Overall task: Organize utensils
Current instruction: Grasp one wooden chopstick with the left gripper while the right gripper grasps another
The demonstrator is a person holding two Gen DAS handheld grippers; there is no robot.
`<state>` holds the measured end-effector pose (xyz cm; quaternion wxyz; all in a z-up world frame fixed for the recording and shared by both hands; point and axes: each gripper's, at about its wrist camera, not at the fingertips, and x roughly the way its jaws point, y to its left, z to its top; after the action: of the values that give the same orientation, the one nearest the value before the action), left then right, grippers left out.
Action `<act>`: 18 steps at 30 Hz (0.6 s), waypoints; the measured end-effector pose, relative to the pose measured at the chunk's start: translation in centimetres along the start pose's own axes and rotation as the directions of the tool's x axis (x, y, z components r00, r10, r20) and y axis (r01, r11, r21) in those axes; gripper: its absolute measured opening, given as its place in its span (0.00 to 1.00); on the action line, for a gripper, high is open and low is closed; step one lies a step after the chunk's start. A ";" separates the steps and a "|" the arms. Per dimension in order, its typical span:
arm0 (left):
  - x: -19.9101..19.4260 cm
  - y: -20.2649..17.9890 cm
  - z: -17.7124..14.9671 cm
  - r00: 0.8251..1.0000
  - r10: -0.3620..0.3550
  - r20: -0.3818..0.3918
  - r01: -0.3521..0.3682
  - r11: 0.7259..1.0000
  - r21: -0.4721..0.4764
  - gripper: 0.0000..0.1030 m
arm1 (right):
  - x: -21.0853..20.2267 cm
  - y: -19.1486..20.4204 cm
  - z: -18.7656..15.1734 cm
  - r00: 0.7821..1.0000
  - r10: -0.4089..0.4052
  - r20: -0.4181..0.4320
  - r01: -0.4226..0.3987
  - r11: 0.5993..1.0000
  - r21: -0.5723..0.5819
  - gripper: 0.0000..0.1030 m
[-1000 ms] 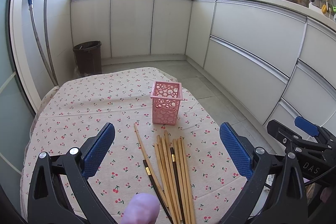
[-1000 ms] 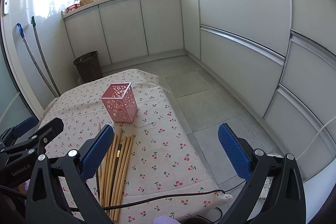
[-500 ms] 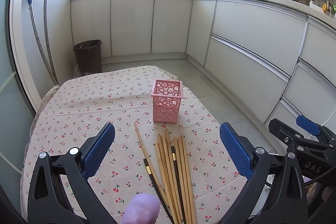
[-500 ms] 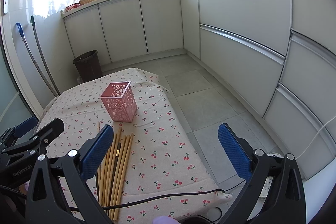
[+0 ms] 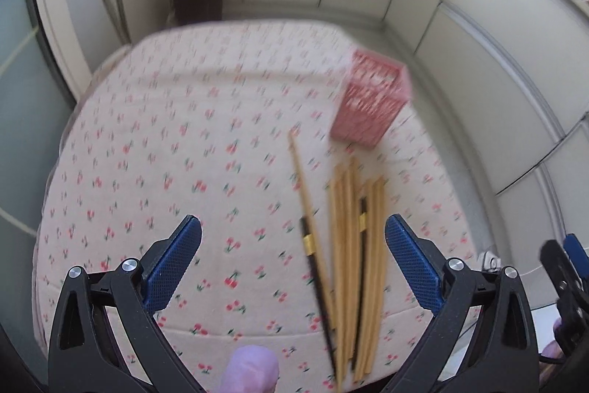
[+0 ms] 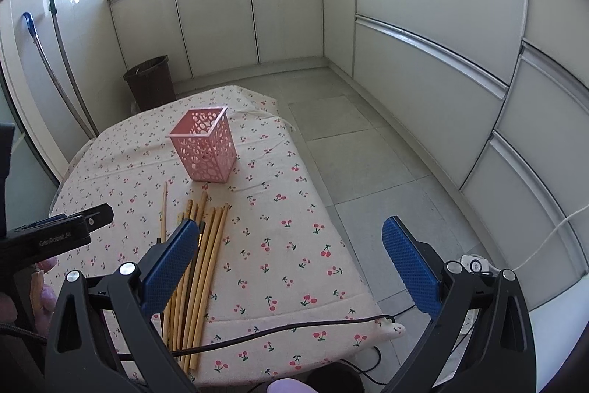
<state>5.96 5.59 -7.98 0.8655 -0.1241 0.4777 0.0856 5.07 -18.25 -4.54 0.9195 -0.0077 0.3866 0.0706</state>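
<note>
Now both tongs (image 5: 292, 255) (image 6: 291, 258) spread wide, empty, above chopsticks (image 6: 206, 245), tablecloth (image 6: 294, 245).

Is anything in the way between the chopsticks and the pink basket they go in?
Nothing visible is. The chopsticks lie flat on the cherry tablecloth, and only bare cloth sits between their tips and the upright pink basket. Both tongs, left and right, are open and empty.

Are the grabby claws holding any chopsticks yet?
No. The left gripper and the right gripper are both open and hold nothing. The chopsticks lie on the tablecloth near the pink basket.
</note>
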 end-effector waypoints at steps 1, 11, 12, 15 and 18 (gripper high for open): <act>0.9 0.4 0.0 0.999 0.001 -0.038 -0.002 1.000 -0.008 0.93 | 0.3 0.2 0.0 1.000 -0.001 -0.016 0.001 1.000 -0.007 0.95; 6.7 1.0 1.2 0.969 0.048 -0.242 -0.044 0.999 0.025 0.91 | 5.2 0.7 4.0 0.927 0.278 -0.252 -0.241 0.956 0.168 0.95; 7.5 1.0 1.4 0.963 0.043 -0.265 -0.040 0.999 0.016 0.88 | 6.1 0.5 4.5 0.918 0.294 -0.267 -0.247 0.949 0.196 0.95; 9.3 1.3 1.7 0.948 0.022 -0.317 -0.036 0.999 -0.039 0.65 | 8.8 0.3 5.1 0.889 0.327 -0.321 -0.256 0.935 0.245 0.94; 10.2 1.7 2.7 0.950 -0.021 -0.311 -0.015 0.994 -0.111 0.62 | 10.8 0.0 4.7 0.876 0.332 -0.350 -0.245 0.932 0.269 0.94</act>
<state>13.10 8.29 -15.42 0.7710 -0.1854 0.6025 0.0902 15.92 -16.59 -8.96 0.7982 0.1363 0.5639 0.1621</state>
